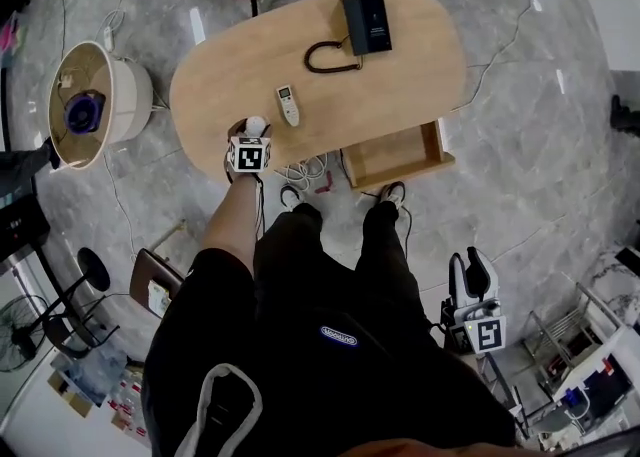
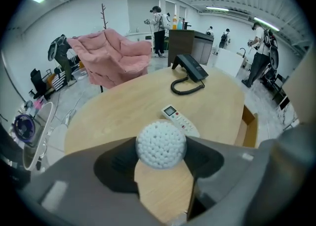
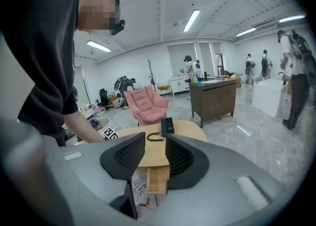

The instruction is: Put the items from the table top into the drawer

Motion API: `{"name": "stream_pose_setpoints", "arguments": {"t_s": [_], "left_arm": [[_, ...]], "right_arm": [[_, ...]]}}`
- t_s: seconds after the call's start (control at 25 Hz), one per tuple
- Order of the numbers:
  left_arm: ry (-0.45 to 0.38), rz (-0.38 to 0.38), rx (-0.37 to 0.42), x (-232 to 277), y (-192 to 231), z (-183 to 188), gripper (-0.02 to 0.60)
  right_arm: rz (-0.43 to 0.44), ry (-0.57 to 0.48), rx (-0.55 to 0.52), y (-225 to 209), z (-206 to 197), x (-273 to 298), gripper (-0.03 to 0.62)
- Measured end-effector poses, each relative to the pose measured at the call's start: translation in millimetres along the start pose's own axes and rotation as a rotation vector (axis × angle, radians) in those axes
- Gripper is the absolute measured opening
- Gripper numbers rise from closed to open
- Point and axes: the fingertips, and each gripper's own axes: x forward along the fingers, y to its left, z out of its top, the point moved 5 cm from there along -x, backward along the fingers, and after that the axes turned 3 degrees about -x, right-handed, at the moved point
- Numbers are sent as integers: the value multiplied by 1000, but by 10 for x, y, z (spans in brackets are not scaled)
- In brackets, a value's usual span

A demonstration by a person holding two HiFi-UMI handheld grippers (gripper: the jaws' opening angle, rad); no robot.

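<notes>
Widest of all, the oval wooden bench (image 1: 400, 75), bare over most of its top; slung under its near right edge, the drawer (image 1: 395, 155), pulled open and seemingly empty; at the far end, a black telephone (image 1: 366, 22) with its coiled cord; down beside the person's right leg and well clear of the bench, the right tongs (image 1: 470, 290), narrowly parted with nothing between; over the near left edge, the left tongs (image 1: 254, 131), closed on the smallest thing here; just beyond them, lying flat, a white remote (image 1: 288, 105); last, the small white knobbly ball (image 2: 161, 145), pinched across its middle and bulging above both jaws. Judged to be the pick-up stage, with the carry across to the drawer not yet made. Likely trouble: a round ball squirting out of so shallow a pinch on any jolt or slackened squeeze, then rolling off the rim to the floor; a low sideways sweep clipping the remote and nudging it toward the edge; a release from too high over the drawer, bouncing the ball back out over the low wall.
</notes>
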Motion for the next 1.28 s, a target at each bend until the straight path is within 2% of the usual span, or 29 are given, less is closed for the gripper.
{"name": "stream_pose_setpoints", "arguments": {"t_s": [0.4,0.84,1.28], "left_arm": [[-63,-94,160,-260,-980,203,277],[-64,-165,273,-496,-1890,297,278],[-28,-258,373,-204,-2867,135,278]], "right_arm": [[-6,-39,51,-318,-140,-273,158],[-43,-87,84,-677,-167,-687,158],[-98,-54,135,-1000,-422,-976,158]]}}
